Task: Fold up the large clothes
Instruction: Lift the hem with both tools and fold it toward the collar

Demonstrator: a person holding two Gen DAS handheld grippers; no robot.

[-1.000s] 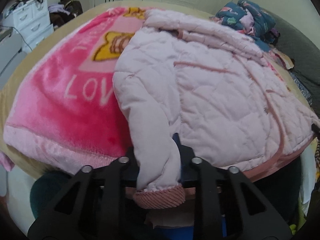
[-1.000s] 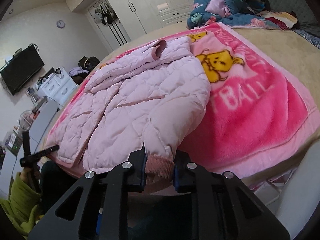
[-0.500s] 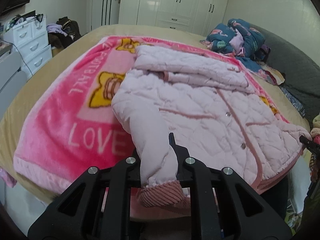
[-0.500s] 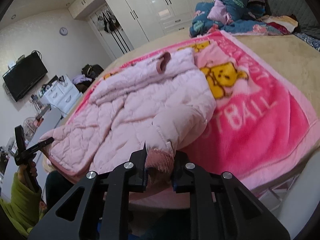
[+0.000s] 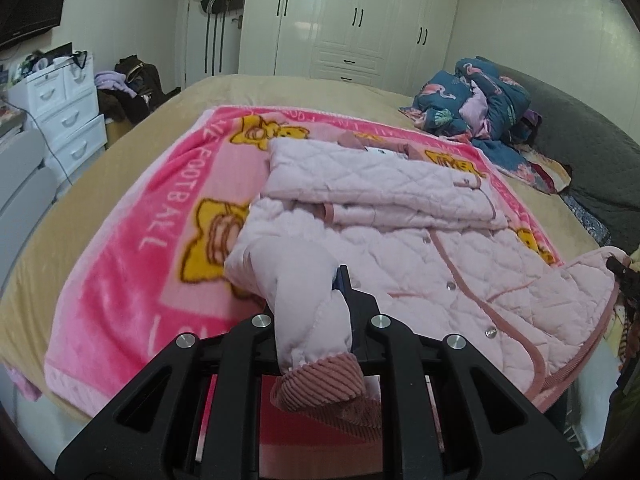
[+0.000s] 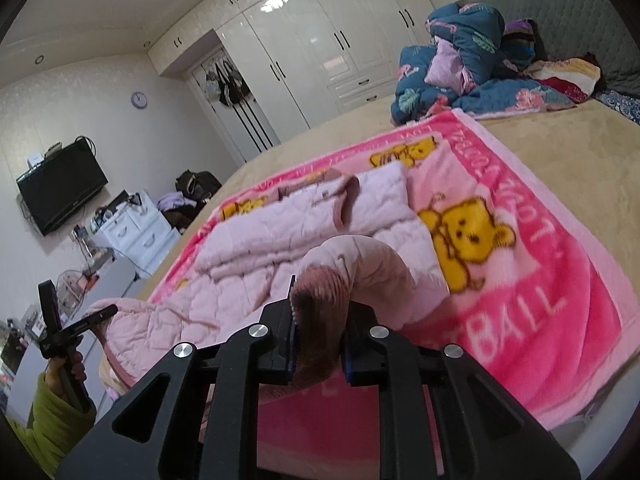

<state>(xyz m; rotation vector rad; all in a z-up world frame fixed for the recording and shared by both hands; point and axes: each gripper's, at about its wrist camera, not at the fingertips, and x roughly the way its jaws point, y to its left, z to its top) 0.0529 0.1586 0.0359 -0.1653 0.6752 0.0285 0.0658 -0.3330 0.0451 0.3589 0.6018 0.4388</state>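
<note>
We hold 1 sleeve cuff in each claw, L claw (image 5: 314, 344) & R claw (image 6: 318, 344); quilted pink jacket (image 5: 400, 248) body lies ahead on the blanket (image 5: 132, 280), long axis running away from both, so sleeves fold inward.

**A Bedroom With White Wardrobes**

We see a bedroom with pale walls and a white ceiling set with small round lights. A run of glossy white wardrobes (image 5: 352, 24) with dark handles fills the far wall, and bags (image 6: 226, 82) hang beside them. A black television (image 6: 62, 192) is mounted on the wall, with a small round clock (image 6: 139, 100) higher up near the corner. Below it we find a white drawer unit (image 5: 66, 108) with clutter on top, and a heap of dark and purple clothes (image 5: 128, 88) next to it. A grey quilted headboard (image 6: 572, 8) stands behind the tan bed (image 6: 560, 152).
</note>
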